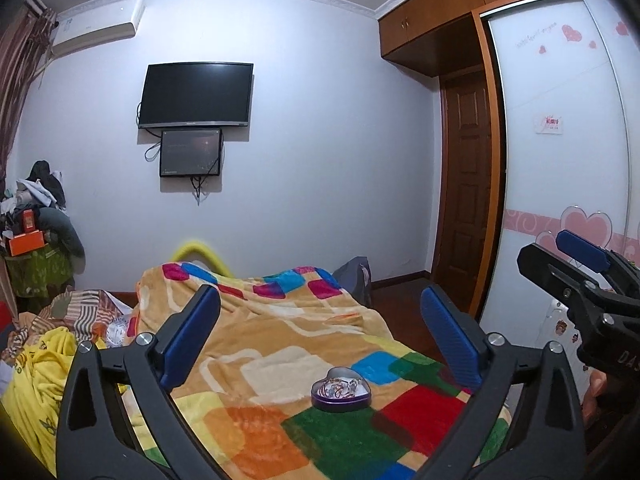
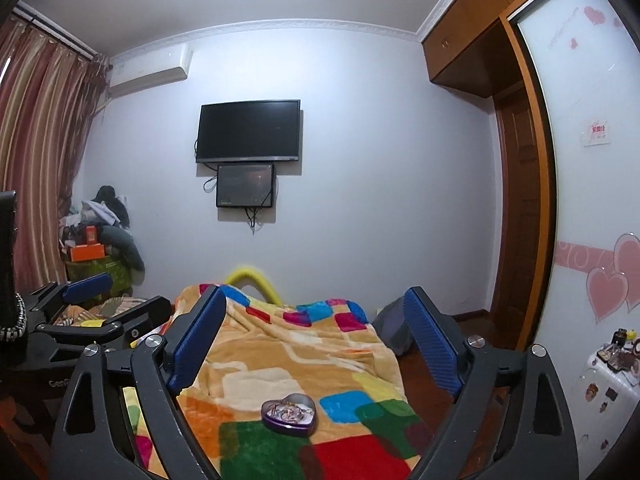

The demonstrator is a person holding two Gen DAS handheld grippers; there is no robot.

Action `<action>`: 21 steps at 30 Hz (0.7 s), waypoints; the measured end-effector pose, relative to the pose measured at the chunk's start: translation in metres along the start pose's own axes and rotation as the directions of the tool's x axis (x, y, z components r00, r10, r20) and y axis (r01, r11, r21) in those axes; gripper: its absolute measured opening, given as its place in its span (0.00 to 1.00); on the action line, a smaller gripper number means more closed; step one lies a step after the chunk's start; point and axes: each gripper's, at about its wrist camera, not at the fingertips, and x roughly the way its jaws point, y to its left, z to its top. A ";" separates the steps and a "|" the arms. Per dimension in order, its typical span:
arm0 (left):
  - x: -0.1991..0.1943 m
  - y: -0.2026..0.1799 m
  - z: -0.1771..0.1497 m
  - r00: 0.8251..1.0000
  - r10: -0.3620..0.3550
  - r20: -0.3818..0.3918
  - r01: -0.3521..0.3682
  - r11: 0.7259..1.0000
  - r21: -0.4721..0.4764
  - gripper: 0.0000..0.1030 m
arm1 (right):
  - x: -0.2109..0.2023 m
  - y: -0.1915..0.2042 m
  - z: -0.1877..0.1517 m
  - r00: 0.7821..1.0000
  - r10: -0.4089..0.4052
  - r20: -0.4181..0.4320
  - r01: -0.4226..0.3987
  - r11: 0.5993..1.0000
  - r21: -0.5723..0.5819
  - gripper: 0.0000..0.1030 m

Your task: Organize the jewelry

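A purple heart-shaped tin (image 1: 341,390) (image 2: 289,414) lies open on the colourful checked blanket (image 1: 280,320) (image 2: 280,340), with a tangle of jewelry inside it. My left gripper (image 1: 320,294) hangs above and in front of the tin, its jaws wide apart and nothing between the blue pads. My right gripper (image 2: 315,292) is also open and empty, held level above the tin. Each gripper shows at the edge of the other's view: the right one's blue pad (image 1: 582,254) on the right, the left one's blue pad (image 2: 88,286) on the left.
The bed runs toward a wall with a mounted TV (image 1: 196,96). A sliding wardrobe (image 1: 560,160) stands on the right, with a small white cabinet (image 2: 612,372) carrying cosmetics. A grey bag (image 2: 394,320) sits by the bed. Yellow cloth (image 1: 40,364) and piled clothes (image 1: 36,192) lie left.
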 end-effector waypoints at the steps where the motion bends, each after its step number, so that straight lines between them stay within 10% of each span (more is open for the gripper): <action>1: 0.000 0.000 -0.001 1.000 -0.001 -0.002 0.001 1.000 -0.002 0.98 | 0.000 0.000 -0.001 1.000 0.000 -0.003 0.000 1.000 -0.001 0.86; 21: 0.007 0.003 -0.006 1.000 -0.004 -0.031 0.004 1.000 -0.014 0.98 | -0.002 -0.006 -0.009 0.998 0.029 -0.062 -0.027 0.999 0.030 0.86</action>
